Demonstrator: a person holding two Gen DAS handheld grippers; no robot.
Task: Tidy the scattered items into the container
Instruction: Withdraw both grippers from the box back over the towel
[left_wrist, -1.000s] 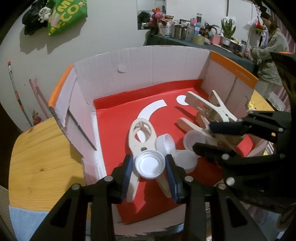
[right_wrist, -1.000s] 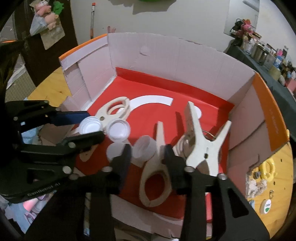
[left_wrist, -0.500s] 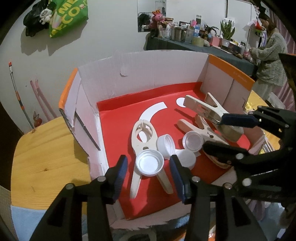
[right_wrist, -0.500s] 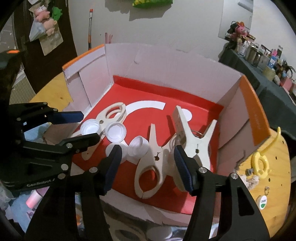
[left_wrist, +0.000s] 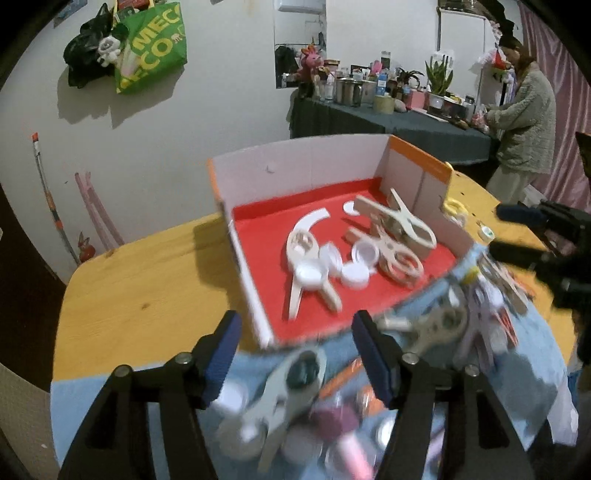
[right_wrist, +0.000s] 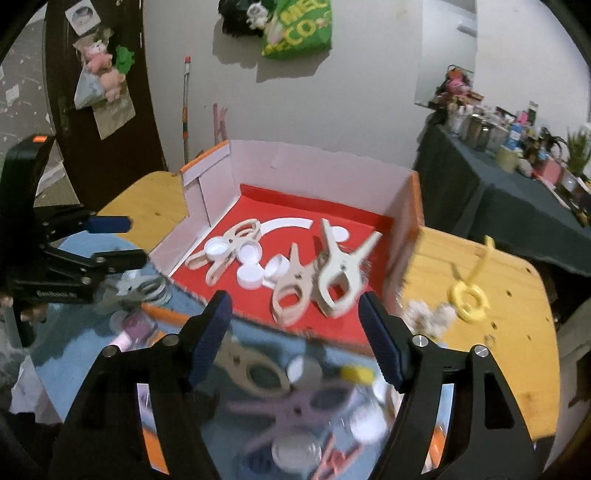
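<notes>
The cardboard box (left_wrist: 295, 162) with a red floor holds several cream clamps (left_wrist: 399, 221) and white caps (left_wrist: 310, 273). My left gripper (left_wrist: 297, 343) hangs in front of the box's near edge. Its jaws are opening and nothing is between them. In the right wrist view the same box (right_wrist: 314, 166), clamps (right_wrist: 340, 269) and caps (right_wrist: 251, 275) lie beyond my right gripper (right_wrist: 297, 321), whose jaws are also opening and hold nothing. Blurred clamps (right_wrist: 258, 373) and caps (right_wrist: 365, 424) lie scattered on the blue cloth (left_wrist: 517, 369) under both grippers.
The box stands on a round wooden table (left_wrist: 140, 277). A yellow hook (right_wrist: 469, 295) lies on the wood right of the box. A person (left_wrist: 524, 129) stands at a dark cluttered side table (left_wrist: 369, 110) at the back right. A green bag (left_wrist: 151, 48) hangs on the wall.
Both grippers drew back and up out of the box while their jaws widened. The white cap and the cream clamp they had enclosed stay in the box. The cloth's scattered pile came into view.
</notes>
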